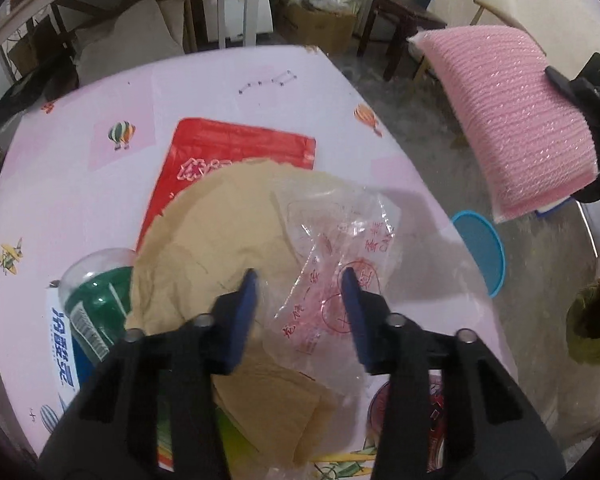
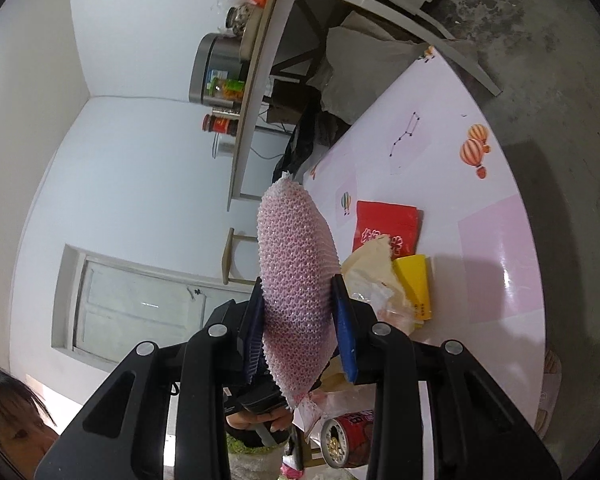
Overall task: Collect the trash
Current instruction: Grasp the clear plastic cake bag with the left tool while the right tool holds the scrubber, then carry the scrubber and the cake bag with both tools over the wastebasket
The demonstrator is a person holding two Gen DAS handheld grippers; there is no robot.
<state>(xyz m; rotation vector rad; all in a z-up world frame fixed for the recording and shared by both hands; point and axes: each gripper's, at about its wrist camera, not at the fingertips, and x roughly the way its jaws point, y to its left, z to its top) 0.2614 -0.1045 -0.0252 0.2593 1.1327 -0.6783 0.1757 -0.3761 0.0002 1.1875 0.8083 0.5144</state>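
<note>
Seemingly one pink bubble-wrap pouch (image 2: 296, 280), one can (image 2: 346, 438), two bags.

The left wrist view looks steeply down, close over the table (image 1: 80, 200), along its own two fingers (image 1: 246, 300), which fill the bottom of the frame above a heap of paper (image 1: 212, 232) and a clear bag (image 1: 340, 240). The right wrist view is rolled sideways and looks nearly level across the room, with the table (image 2: 500, 240) at right and wall (image 2: 140, 160) at left. Both views share the tabletop, the red packet (image 1: 220, 144) (image 2: 384, 220) and the pink pad (image 1: 508, 120) (image 2: 296, 280).
</note>
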